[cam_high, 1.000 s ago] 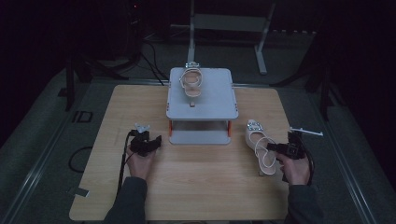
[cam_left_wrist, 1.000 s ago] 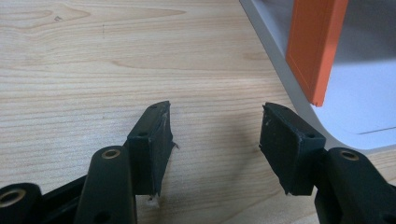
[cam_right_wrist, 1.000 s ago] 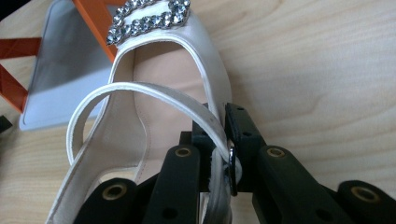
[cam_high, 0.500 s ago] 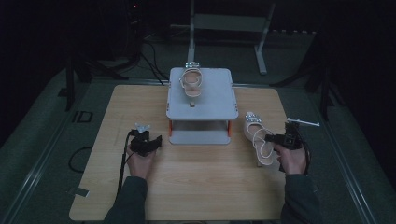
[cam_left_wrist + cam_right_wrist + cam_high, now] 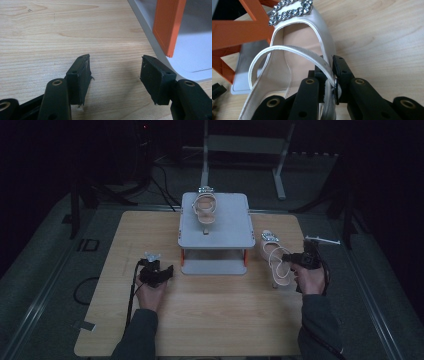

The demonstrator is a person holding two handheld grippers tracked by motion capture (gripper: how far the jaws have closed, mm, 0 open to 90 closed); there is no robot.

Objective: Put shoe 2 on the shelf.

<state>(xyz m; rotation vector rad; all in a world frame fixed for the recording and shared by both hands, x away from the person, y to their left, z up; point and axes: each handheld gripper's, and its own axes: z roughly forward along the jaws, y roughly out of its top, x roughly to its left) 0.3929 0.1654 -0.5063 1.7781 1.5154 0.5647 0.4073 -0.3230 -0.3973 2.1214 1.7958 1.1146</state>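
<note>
A cream high-heeled sandal (image 5: 276, 261) with a rhinestone buckle (image 5: 290, 10) is held just right of the grey two-level stand (image 5: 215, 240). My right gripper (image 5: 291, 260) is shut on the sandal (image 5: 287, 82), its jaws pinching the thin strap (image 5: 329, 72) at a metal ring. A matching sandal (image 5: 205, 209) lies on the stand's top shelf. On the left of the wooden table (image 5: 200, 310) my left gripper (image 5: 167, 271) rests low, pointing toward the stand. Its jaws stand open over bare wood (image 5: 115, 72) with nothing between them.
The stand has orange legs (image 5: 168, 25) and a grey base plate (image 5: 192, 57) close to my left gripper's right jaw. A thin white rod (image 5: 322, 240) lies at the table's right edge. Metal frame legs (image 5: 245, 150) and cables sit on the dark floor beyond.
My right gripper has moved left and up toward the stand, carrying the sandal with it. The left hand has stayed in place.
</note>
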